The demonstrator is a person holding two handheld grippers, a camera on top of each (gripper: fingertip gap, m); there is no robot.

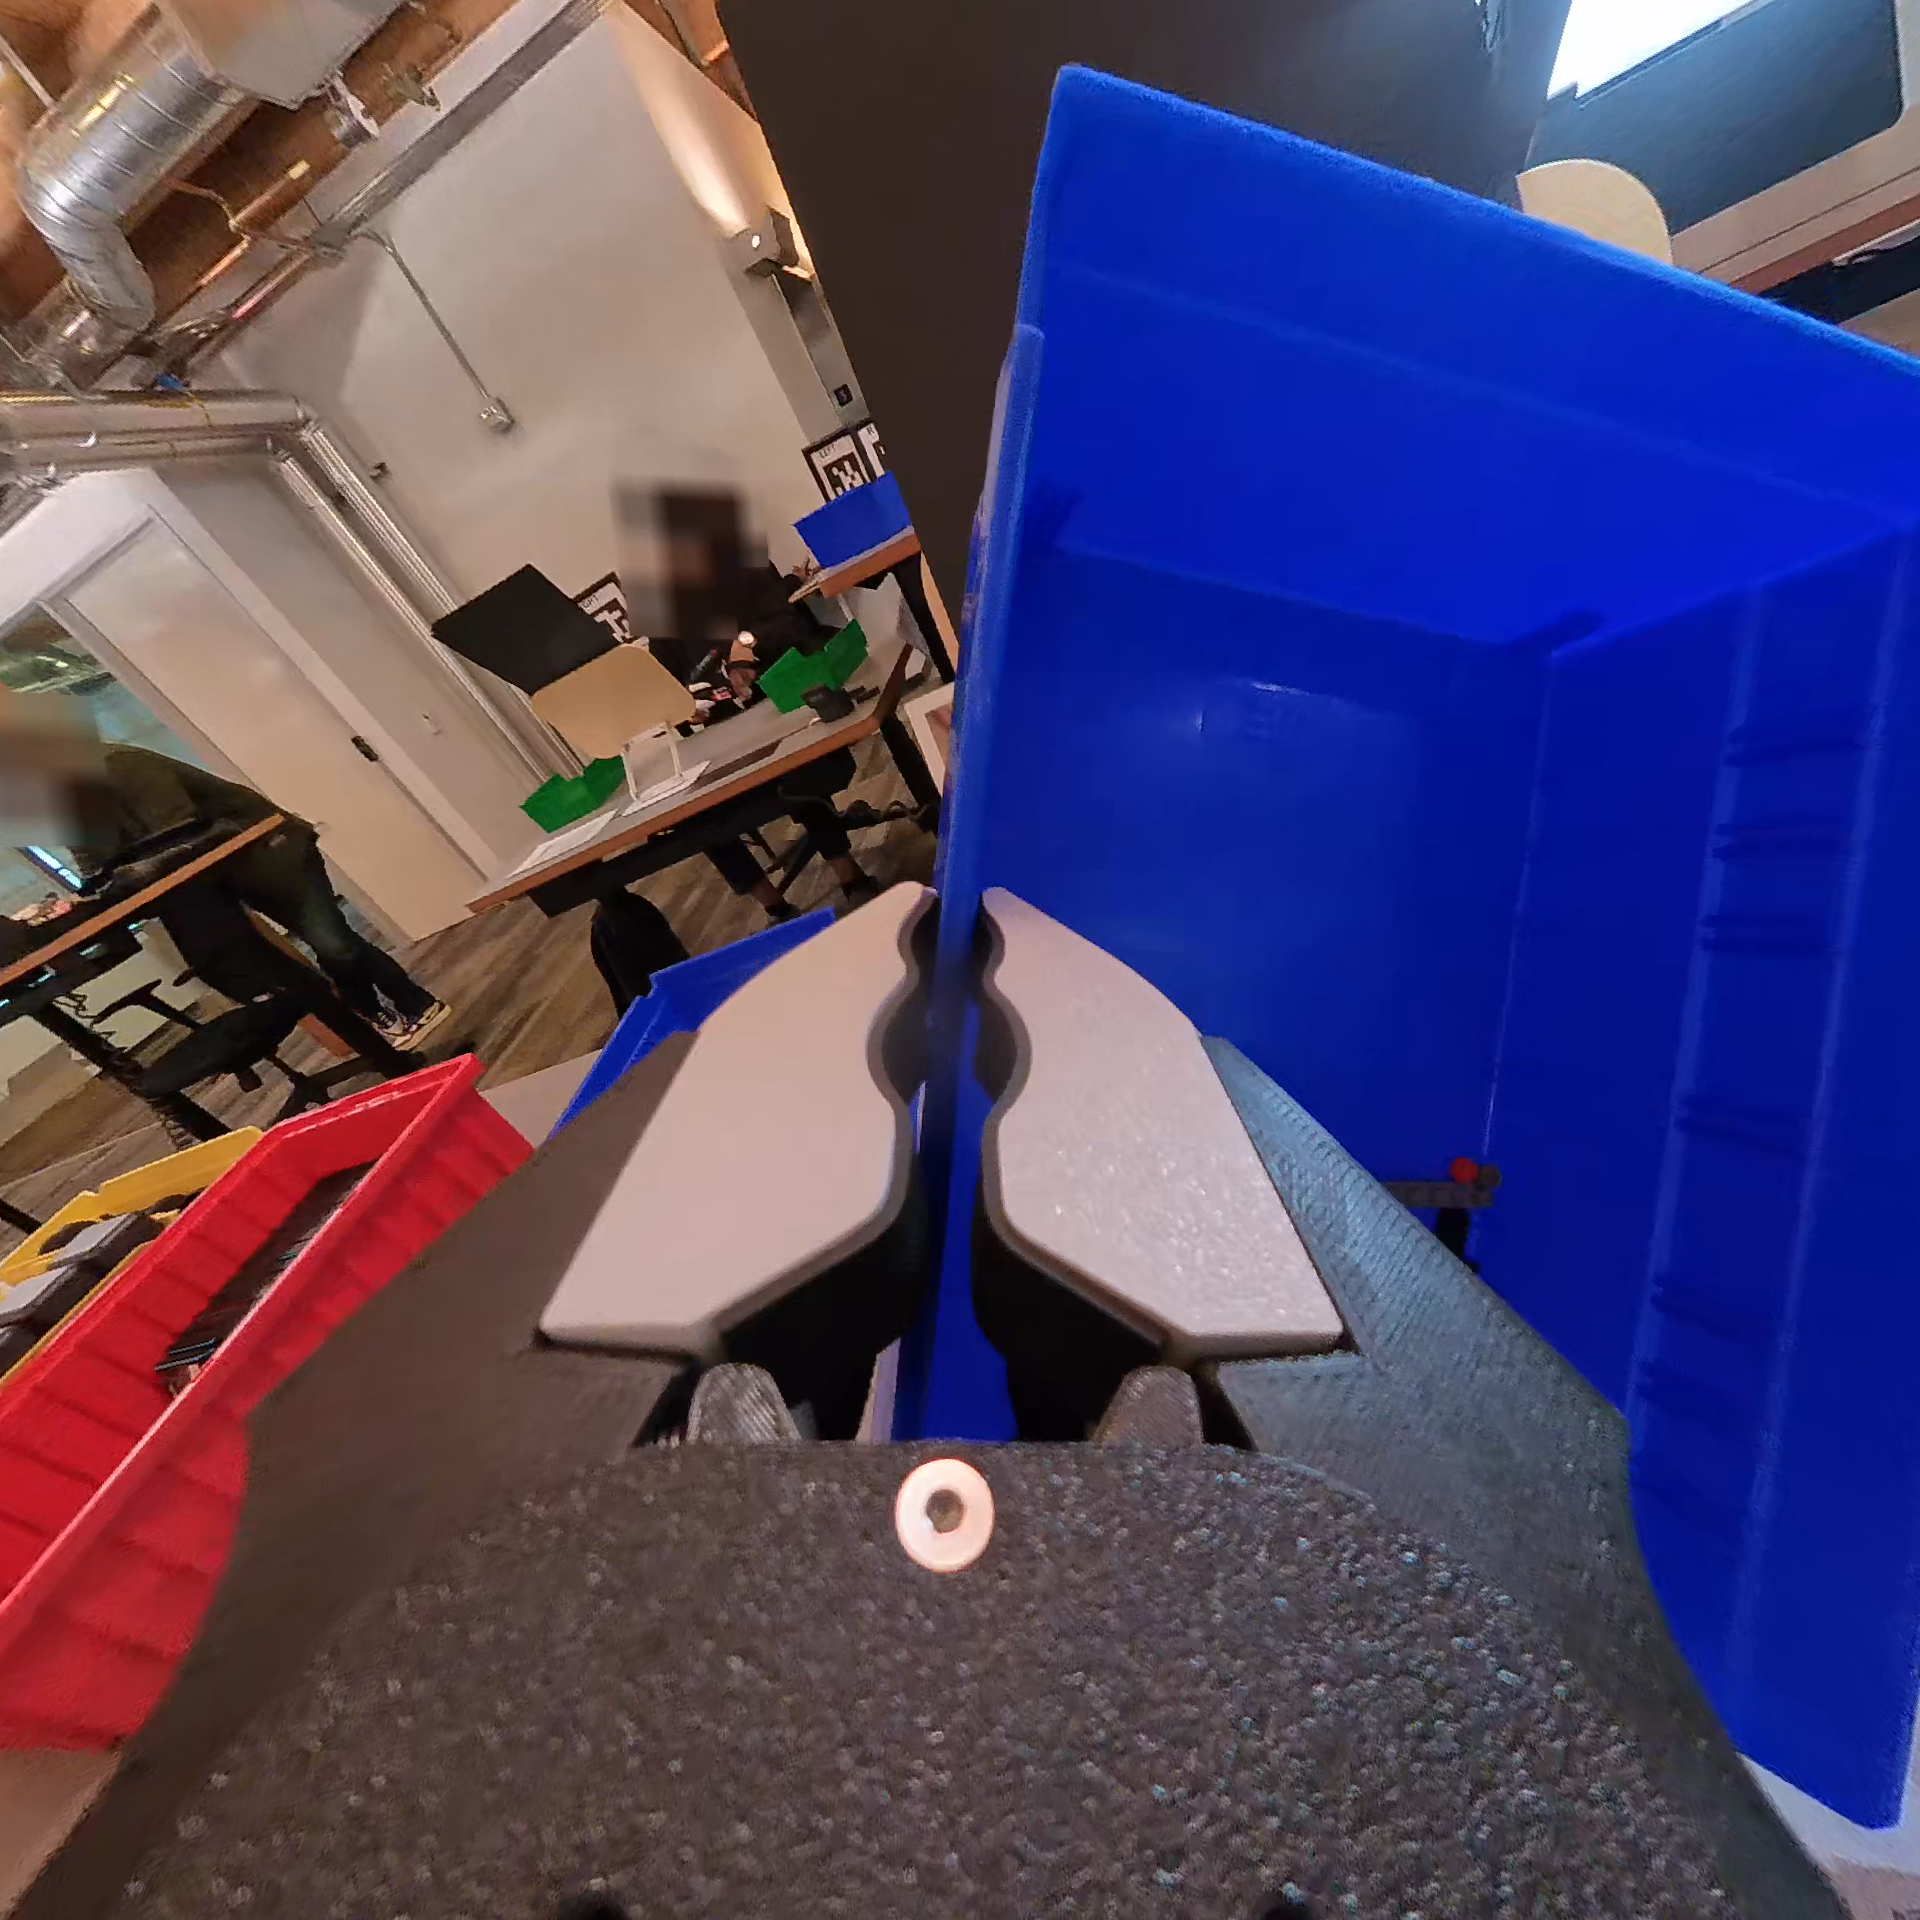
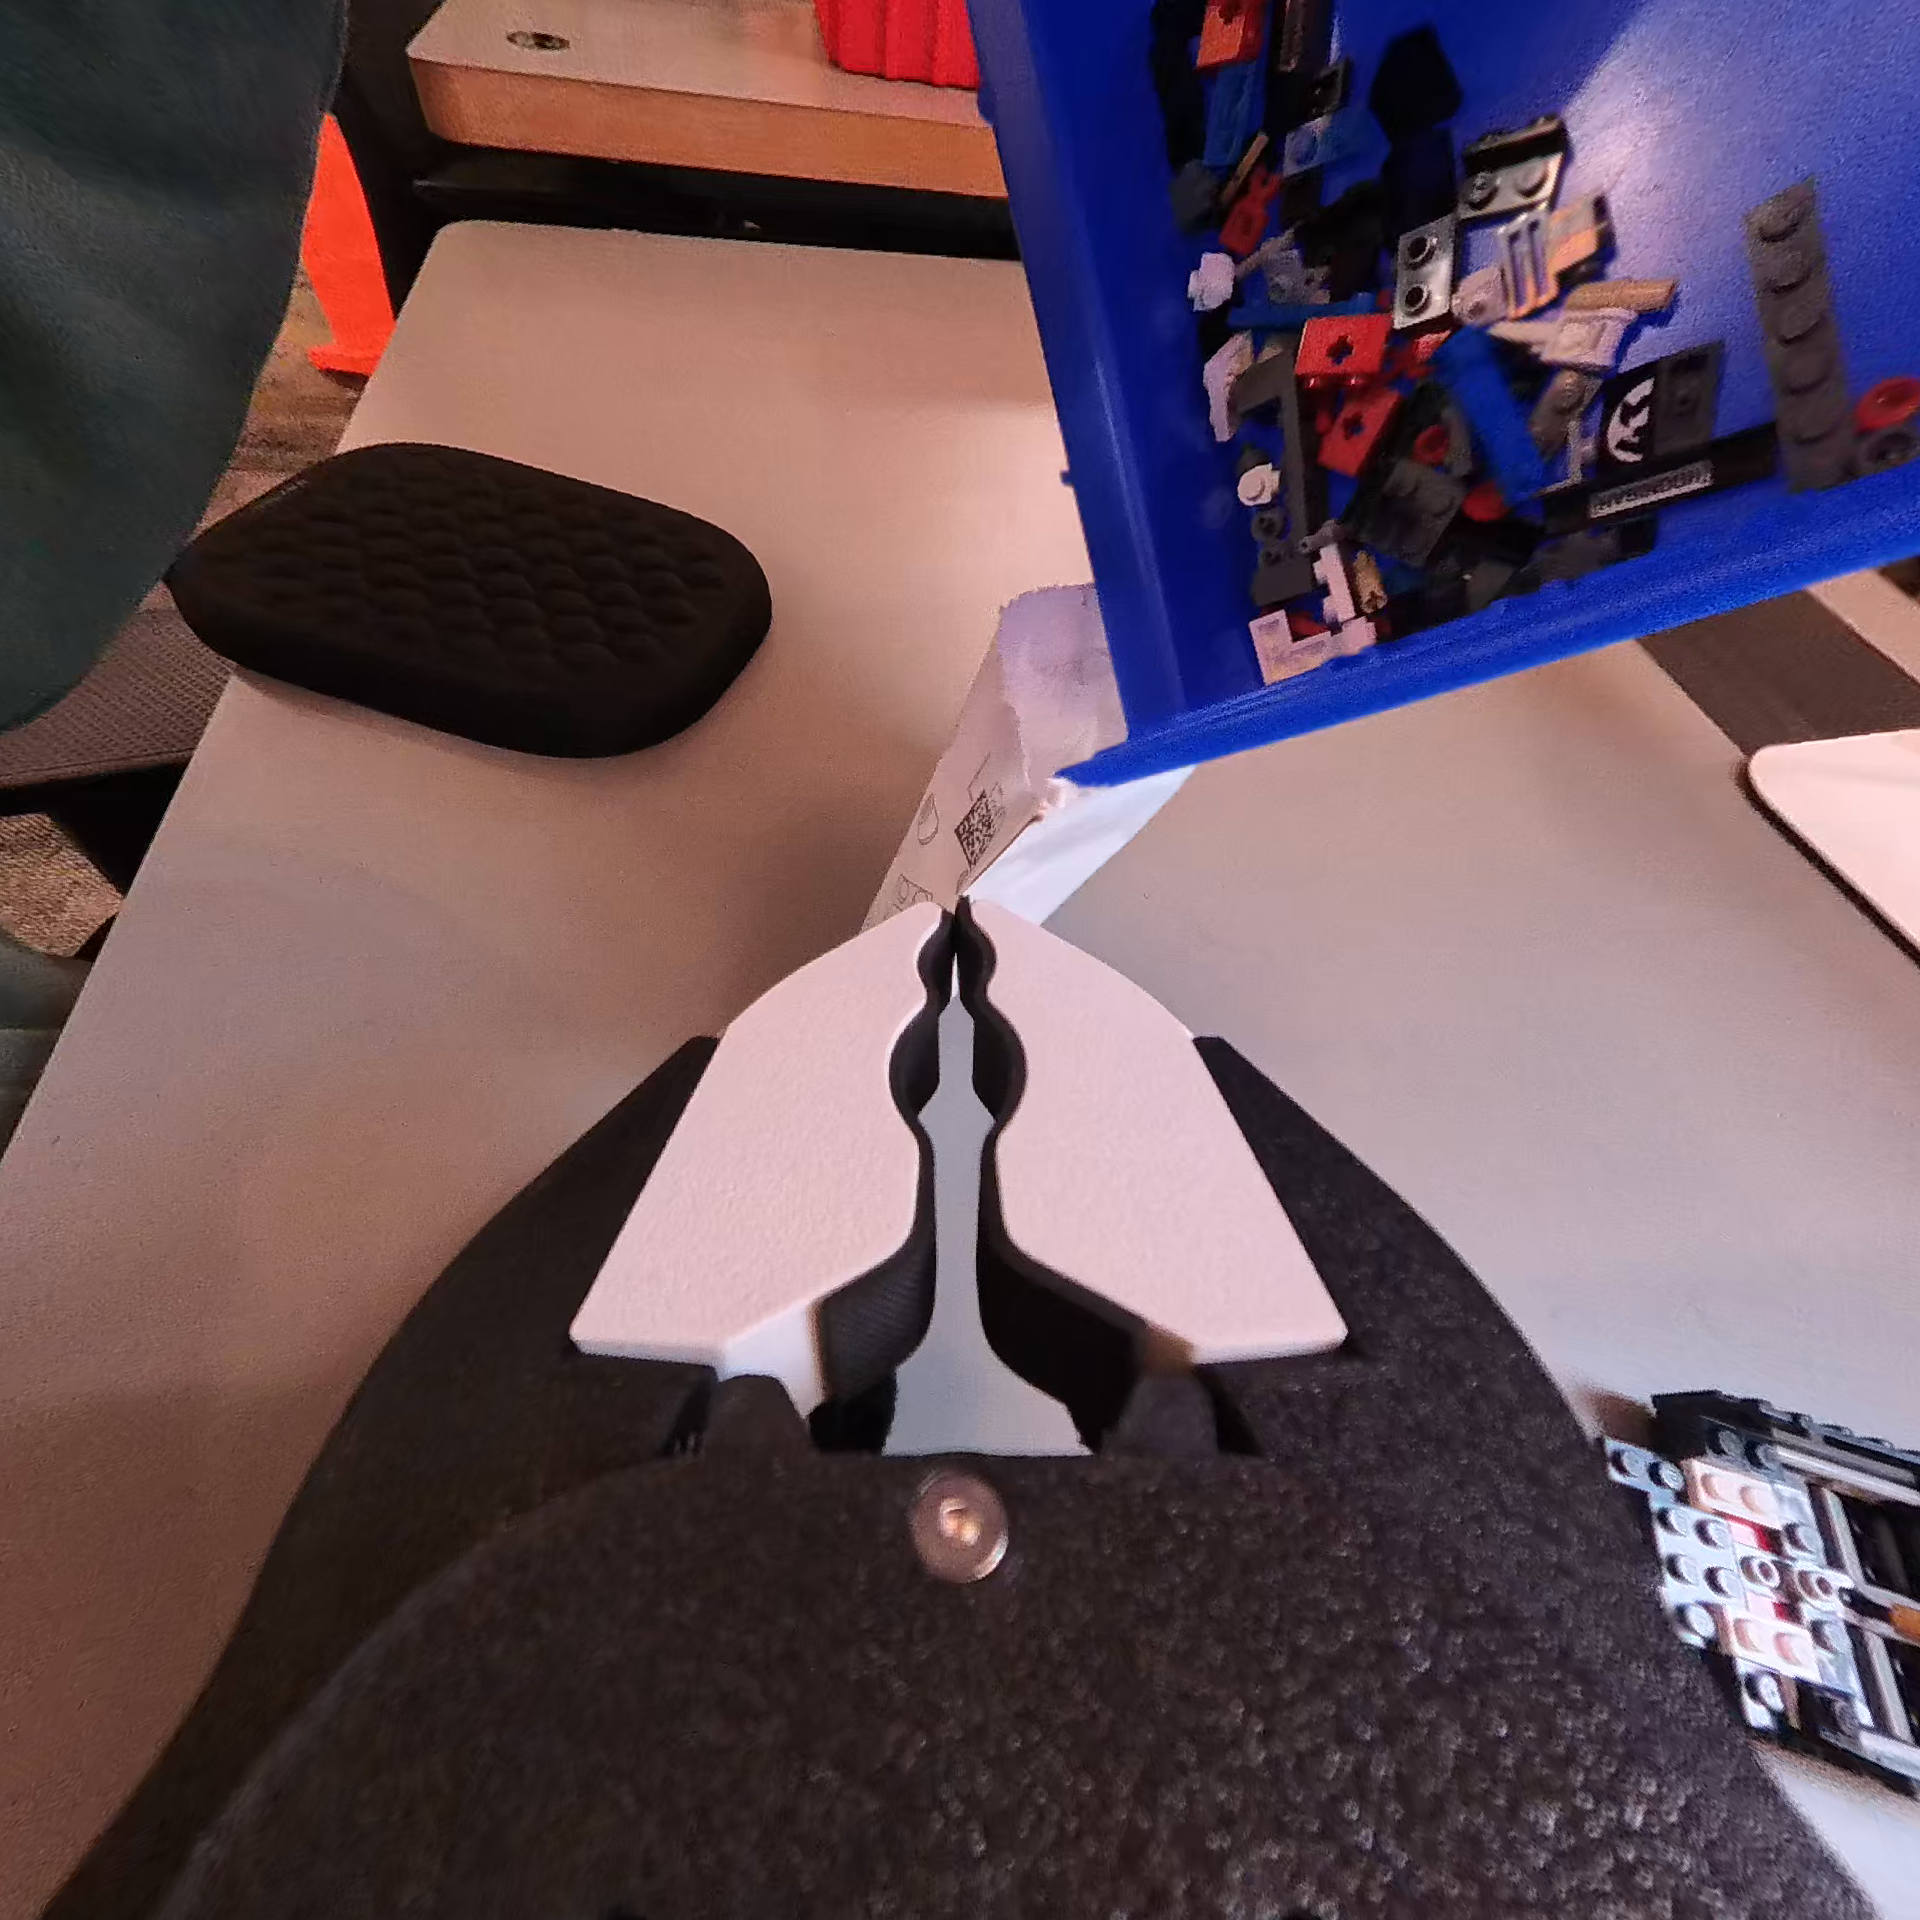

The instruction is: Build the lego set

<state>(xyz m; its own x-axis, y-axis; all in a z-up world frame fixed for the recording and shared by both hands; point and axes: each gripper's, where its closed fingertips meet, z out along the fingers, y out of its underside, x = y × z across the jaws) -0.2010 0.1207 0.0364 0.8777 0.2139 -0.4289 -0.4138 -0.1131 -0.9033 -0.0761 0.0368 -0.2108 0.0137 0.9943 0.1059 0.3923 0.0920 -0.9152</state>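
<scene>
**Tilted bin held by its wall; a bag corner pinched beneath it**

The left claw point(image 1: 951, 935) was clenched on the side wall of the blue bin point(image 1: 1351, 727), the wall running edge-on between its two fingers and rising straight ahead of them. The bin's hollow lay to the right of this claw, tipped steeply, with only a small dark piece with a red stud point(image 1: 1455, 1184) showing low inside it. A red bin point(image 1: 260, 1299) sat to the claw's left.

The right claw point(image 2: 956, 914) was closed at its tips on the corner of a white bag point(image 2: 997, 790), which ran up and forward from the tips and passed under the lowest corner of the blue bin point(image 2: 1091, 312). That bin hung ahead and to the right of this claw, above the table point(image 2: 623, 416). Its loose pieces point(image 2: 1455, 364) were heaped against the lower wall, near the rim. A part-built model point(image 2: 1787, 1579) lay on the table close to the claw's right flank.

Judgement: the coming move turned on the bin's lowest corner meeting the bag just ahead of the right claw, which was the nearer claw to the bag; the left claw governed the tilt.
</scene>
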